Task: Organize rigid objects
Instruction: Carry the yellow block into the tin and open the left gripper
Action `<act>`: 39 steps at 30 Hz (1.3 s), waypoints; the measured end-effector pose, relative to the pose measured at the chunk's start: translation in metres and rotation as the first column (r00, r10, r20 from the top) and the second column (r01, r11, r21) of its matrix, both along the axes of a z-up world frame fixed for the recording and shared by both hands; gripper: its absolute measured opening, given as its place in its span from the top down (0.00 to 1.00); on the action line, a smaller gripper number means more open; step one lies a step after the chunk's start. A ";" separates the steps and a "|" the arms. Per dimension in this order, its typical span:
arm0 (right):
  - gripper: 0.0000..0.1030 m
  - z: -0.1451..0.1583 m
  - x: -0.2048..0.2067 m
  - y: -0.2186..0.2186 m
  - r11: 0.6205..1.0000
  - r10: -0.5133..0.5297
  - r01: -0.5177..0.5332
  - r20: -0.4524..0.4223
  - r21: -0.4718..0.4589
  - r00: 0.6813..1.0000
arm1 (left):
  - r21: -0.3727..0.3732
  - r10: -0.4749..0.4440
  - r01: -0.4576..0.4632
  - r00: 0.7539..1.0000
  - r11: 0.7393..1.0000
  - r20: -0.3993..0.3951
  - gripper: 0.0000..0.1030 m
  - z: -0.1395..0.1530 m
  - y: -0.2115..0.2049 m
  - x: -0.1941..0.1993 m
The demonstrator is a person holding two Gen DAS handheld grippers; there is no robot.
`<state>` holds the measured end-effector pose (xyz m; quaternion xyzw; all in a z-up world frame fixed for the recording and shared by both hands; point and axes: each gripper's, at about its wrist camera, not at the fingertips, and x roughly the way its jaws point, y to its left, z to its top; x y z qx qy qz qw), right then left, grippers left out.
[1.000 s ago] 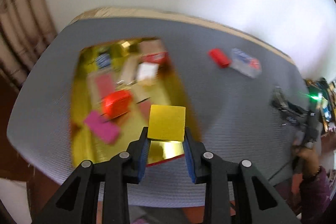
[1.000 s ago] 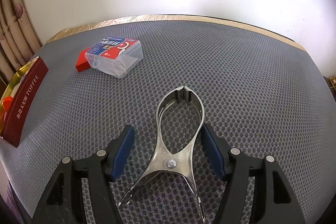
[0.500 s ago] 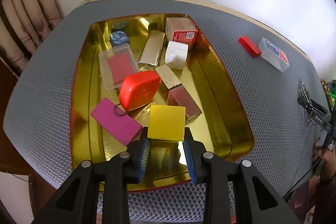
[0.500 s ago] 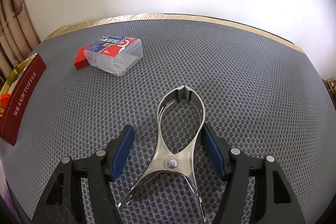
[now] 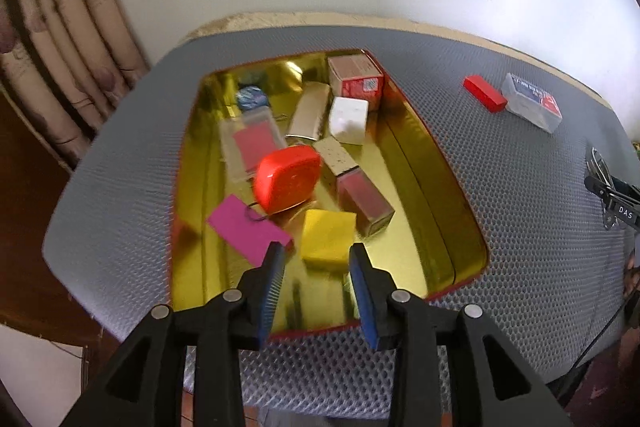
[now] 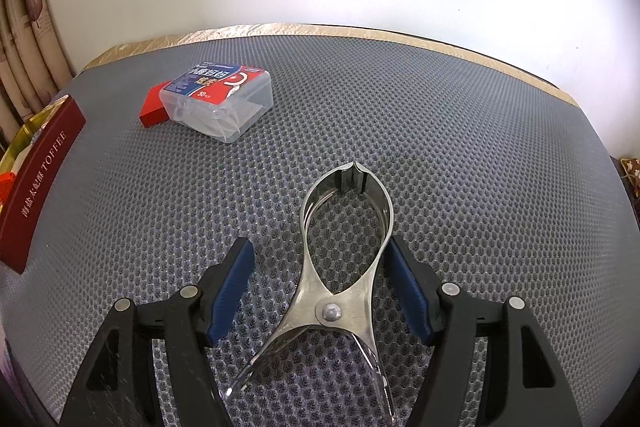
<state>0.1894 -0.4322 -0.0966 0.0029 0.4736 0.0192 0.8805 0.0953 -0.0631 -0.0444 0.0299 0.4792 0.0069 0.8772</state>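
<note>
Our left gripper (image 5: 318, 269) hovers over the near end of the gold tin (image 5: 434, 183) with its blue pads spread apart and nothing between them; the yellow block (image 5: 327, 239) lies just past the fingertips on the tin's floor, free of both pads. To the left of that block, close by our left pad, sits the magenta card (image 5: 246, 229), and just beyond it the red rounded case (image 5: 287, 178) rests over the card's far edge. Right of the case a clear box with a dark red insert (image 5: 366, 203) lies at an angle, touching the yellow block's far right corner. Farther ahead we see a white cube (image 5: 348, 119), a metallic flat case (image 5: 310, 113), a red and tan carton (image 5: 356, 78) in the far corner, a clear flat case with a pink insert (image 5: 250, 143) and a small blue round thing (image 5: 252, 98), blurred. Outside the tin, well off to the far right on the grey mesh mat (image 5: 520, 211), a red bar (image 5: 485, 94) lies touching a clear floss box (image 5: 532, 103). Our right gripper (image 6: 320, 269) is also spread wide, low over the mat, with the steel clamp (image 6: 340, 275) lying between its pads; the right pad is against the clamp's bowed side, while the left pad stands clear. Far ahead to its left we see the floss box and the red bar again, and at the left edge the tin's dark red outer wall.
</note>
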 end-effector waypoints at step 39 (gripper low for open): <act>0.67 0.009 0.000 -0.005 0.991 -0.103 0.111 -0.097 0.081 0.990 | -0.137 0.042 -0.040 0.999 0.990 0.013 0.61 0.007 0.037 -0.064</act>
